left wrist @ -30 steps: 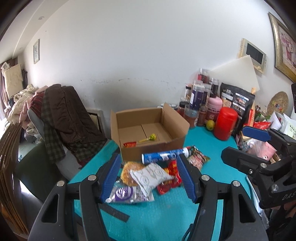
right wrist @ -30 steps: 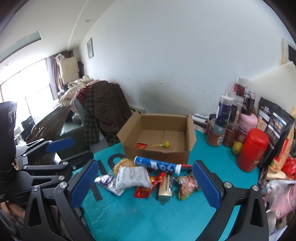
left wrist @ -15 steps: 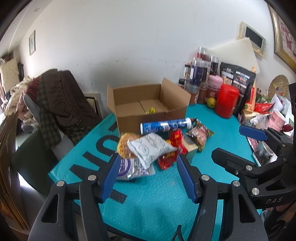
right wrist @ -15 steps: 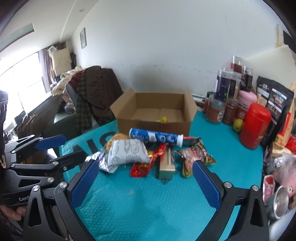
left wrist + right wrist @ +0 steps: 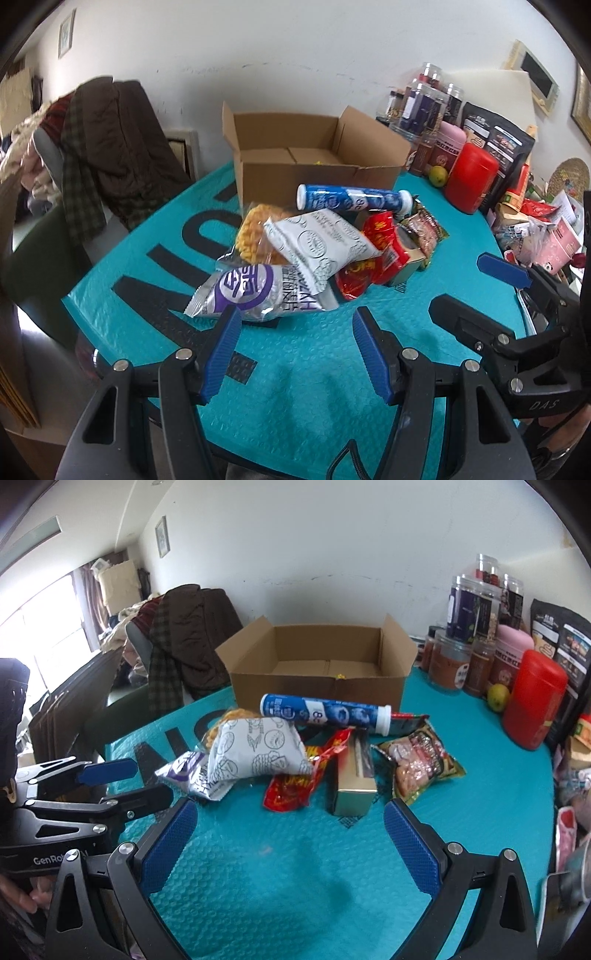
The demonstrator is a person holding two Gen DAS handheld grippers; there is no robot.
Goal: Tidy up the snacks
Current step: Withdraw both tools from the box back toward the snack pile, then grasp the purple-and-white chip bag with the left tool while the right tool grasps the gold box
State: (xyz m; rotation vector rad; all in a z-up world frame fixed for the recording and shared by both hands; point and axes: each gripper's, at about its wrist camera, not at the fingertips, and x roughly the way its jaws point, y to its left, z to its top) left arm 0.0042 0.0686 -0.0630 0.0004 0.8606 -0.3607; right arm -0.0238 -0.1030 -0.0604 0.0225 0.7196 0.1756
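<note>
Hovering released, your left gripper [image 5: 295, 354] and right gripper [image 5: 291, 845] faced the snack pile [image 5: 321, 251] mid-table before the cardboard box [image 5: 321, 664]; you needed one packet singled out, perhaps the purple packet [image 5: 255, 291].

Snack pile [image 5: 295, 753] before box [image 5: 321, 672] — jars [image 5: 469, 627] right.

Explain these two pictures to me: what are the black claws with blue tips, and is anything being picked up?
They are hand-held grippers, one in each of a person's hands, each carrying a camera that looks along its fingers. One picture comes from the left gripper, the other from the right gripper. Both are open and hold nothing. On the teal table cover lies a pile of snacks: a blue tube, a white packet, a purple-and-silver packet, a red wrapper and a small gold box. Behind them stands an open cardboard box.
</note>
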